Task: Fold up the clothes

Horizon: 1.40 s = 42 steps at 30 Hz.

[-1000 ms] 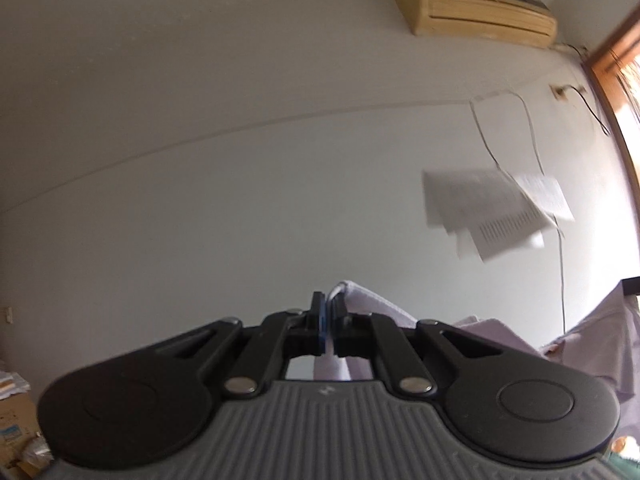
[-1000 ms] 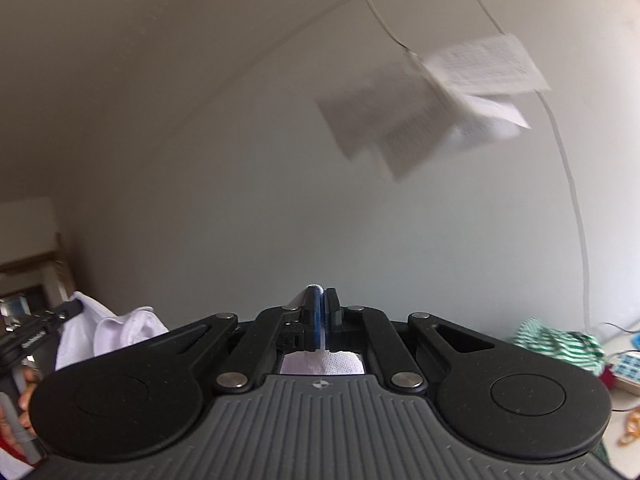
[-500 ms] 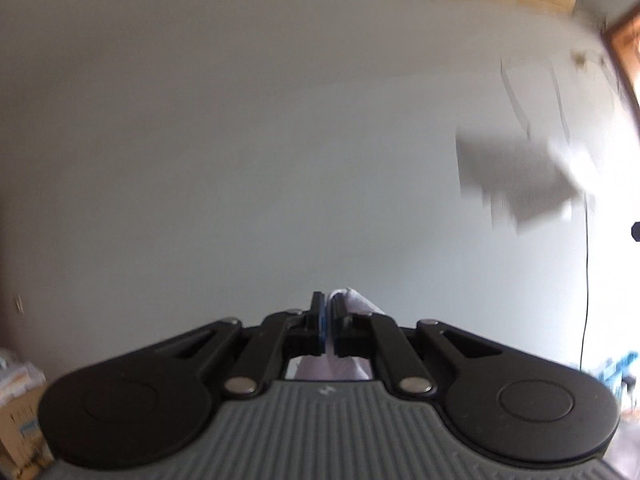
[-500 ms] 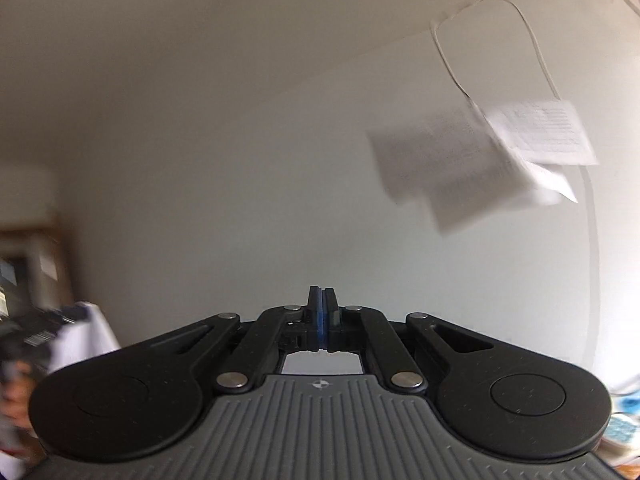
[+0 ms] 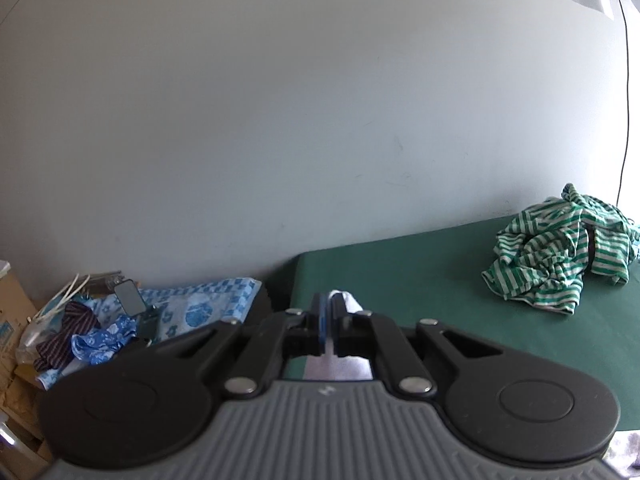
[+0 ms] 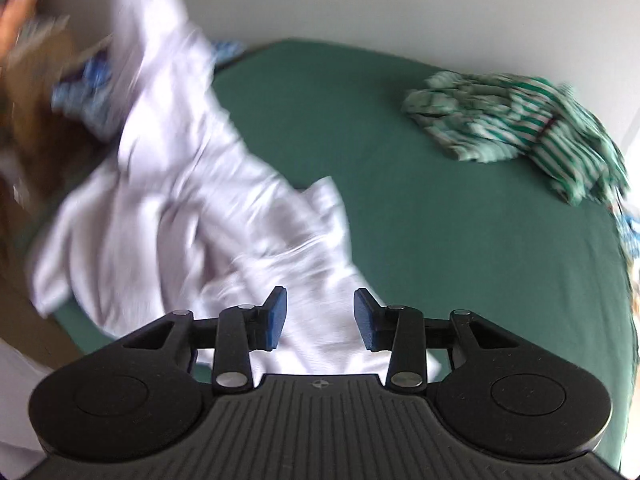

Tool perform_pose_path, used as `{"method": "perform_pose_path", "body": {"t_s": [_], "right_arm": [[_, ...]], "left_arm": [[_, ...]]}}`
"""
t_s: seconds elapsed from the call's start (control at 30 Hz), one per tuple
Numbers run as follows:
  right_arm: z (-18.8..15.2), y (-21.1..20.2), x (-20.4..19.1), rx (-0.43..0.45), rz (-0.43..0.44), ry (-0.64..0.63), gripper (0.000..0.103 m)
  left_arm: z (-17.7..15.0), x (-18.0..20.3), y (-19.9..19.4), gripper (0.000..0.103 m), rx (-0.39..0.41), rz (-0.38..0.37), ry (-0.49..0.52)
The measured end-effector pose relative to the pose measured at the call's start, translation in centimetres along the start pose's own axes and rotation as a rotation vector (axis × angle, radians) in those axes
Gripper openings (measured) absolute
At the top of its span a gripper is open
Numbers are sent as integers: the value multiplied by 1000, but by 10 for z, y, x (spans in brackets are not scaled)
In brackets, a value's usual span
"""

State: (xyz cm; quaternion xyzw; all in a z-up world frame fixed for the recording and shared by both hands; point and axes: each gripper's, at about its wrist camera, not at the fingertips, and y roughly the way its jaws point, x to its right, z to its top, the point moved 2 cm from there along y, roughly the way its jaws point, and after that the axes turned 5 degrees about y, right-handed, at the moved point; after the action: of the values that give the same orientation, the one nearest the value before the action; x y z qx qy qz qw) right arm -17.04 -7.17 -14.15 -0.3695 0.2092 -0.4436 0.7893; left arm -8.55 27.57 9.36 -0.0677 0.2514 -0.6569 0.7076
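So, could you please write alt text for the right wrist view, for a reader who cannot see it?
The right gripper, jaws just opened and apart with nothing pinched, hovers over a blurred, rumpled pale lilac cloth garment draped across a dark green covered table. A crumpled green-and-white striped garment lies at the table's far right.

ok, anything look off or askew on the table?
Yes: the white garment lies rumpled, part hanging off the green table edge. The left tool pinches a corner; the right tool has just been opening, nothing gripped. The striped shirt sits crumpled.
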Motion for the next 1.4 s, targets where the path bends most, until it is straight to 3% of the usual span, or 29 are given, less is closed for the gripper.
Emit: {"method": "perform_pose_path", "body": {"t_s": [0.13, 0.2, 0.23, 0.33, 0.43, 0.53, 0.63, 0.7, 0.8, 0.9, 1.0, 1.07, 1.1, 1.13, 1.17, 1.3, 1.4], "right_arm": [[-4, 34, -27, 1, -78, -99, 37], [-2, 41, -22, 1, -106, -84, 20], [0, 43, -17, -6, -105, -61, 2], [9, 30, 4, 29, -117, 55, 0], [20, -2, 23, 123, -113, 187, 0], [27, -29, 27, 217, -131, 239, 0], [28, -36, 23, 257, -158, 221, 0], [24, -32, 23, 248, -167, 211, 0], [21, -13, 32, 209, -202, 221, 0], [16, 7, 43, 155, -253, 231, 0], [12, 14, 32, 148, -315, 114, 2], [11, 14, 16, 160, -335, -10, 24], [11, 14, 8, 167, -344, -72, 34], [12, 15, -2, 175, -349, -133, 52], [13, 17, -15, 186, -350, -194, 56], [20, 40, -57, 174, -358, -418, 56], [27, 59, -75, 154, -371, -540, 56]], "left_arm": [[5, -6, 0, 4, 25, 7, 5], [4, -9, -2, 4, 37, 12, 17], [4, -11, -4, 4, 47, 17, 23], [5, -17, -16, 3, 122, 82, 53], [6, -28, -27, 3, 154, 46, 17], [-10, -24, -26, 4, 129, -14, 54], [-37, -11, -19, 15, 80, -86, 118], [-62, 6, -9, 23, 27, -108, 216], [-95, 27, 10, 25, -72, -91, 366], [-112, 34, 27, 26, -139, -105, 407], [-115, 29, 46, 39, -157, -111, 413], [-114, 22, 60, 55, -161, -143, 397], [-115, 18, 69, 55, -171, -168, 387], [-116, 15, 79, 56, -183, -195, 378], [-116, 13, 88, 56, -191, -211, 384], [-122, 15, 120, 56, -194, -286, 464], [-121, 17, 135, 56, -185, -369, 585]]}}
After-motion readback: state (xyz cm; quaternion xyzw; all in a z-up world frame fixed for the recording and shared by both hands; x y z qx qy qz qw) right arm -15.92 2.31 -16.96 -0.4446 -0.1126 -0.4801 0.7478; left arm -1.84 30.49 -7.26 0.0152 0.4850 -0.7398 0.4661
